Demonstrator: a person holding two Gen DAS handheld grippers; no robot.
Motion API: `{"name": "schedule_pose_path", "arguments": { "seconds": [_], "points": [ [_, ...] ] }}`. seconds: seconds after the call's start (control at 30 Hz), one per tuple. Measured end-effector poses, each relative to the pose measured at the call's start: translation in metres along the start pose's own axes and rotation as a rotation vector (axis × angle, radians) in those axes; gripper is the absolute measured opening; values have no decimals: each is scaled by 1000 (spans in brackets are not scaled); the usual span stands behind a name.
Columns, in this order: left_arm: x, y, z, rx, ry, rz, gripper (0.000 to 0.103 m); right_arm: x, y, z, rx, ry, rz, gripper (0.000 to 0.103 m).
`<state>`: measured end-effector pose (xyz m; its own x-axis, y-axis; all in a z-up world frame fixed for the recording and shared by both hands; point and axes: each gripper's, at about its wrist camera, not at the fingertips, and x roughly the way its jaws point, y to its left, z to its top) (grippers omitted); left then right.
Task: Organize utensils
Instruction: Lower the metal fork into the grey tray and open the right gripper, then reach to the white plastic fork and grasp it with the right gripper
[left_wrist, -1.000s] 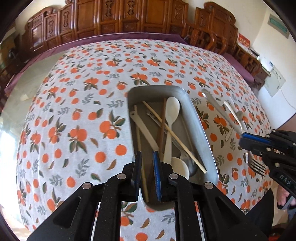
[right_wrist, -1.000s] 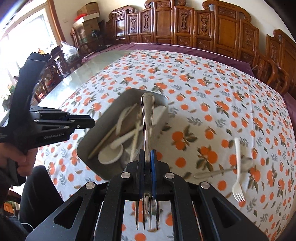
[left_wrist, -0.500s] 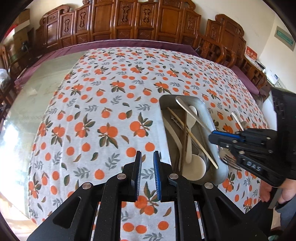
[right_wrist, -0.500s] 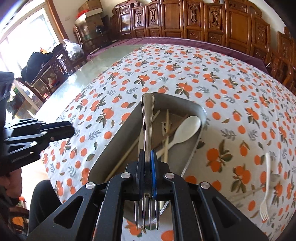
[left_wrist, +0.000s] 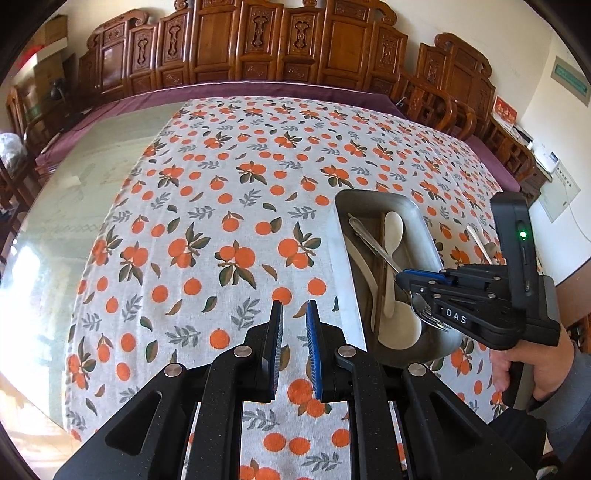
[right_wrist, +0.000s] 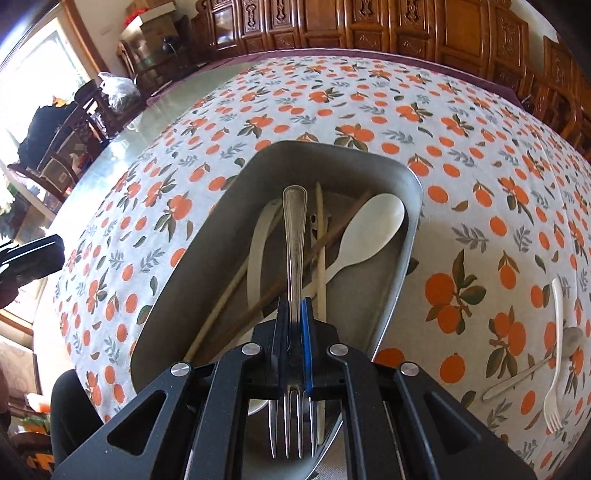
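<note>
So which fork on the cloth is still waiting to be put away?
Start at the metal tray on the orange-print tablecloth, then look to its right. There a white plastic fork lies crossed over a pale spoon. Unlike the steel fork in the right gripper, it is white.

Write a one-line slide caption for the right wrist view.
Right gripper holds a metal fork over the utensil-filled metal tray.
</note>
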<state>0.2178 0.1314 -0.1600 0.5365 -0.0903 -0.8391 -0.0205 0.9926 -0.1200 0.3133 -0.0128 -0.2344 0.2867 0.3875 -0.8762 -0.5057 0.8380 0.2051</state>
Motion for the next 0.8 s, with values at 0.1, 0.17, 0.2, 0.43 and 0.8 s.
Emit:
{"name": "schedule_pose_path", "arguments": {
  "seconds": [0.1, 0.17, 0.2, 0.43, 0.8],
  "points": [
    [0, -3, 1, 4, 0, 1, 11, 1, 1, -1, 0, 3, 11, 8],
    [-1, -5, 1, 9, -1, 3, 11, 1, 2, -1, -12, -3, 17, 8],
    [-1, -6, 1, 11, -1, 3, 11, -1, 3, -1, -16, -8, 21, 9],
    [-1, -19, 1, 25, 2, -1, 11, -22, -3, -4, -11, -62, 48, 9],
    [1, -61, 7, 80, -12, -33, 30, -97, -66, -40, 2, -172, -36, 9]
  ]
}}
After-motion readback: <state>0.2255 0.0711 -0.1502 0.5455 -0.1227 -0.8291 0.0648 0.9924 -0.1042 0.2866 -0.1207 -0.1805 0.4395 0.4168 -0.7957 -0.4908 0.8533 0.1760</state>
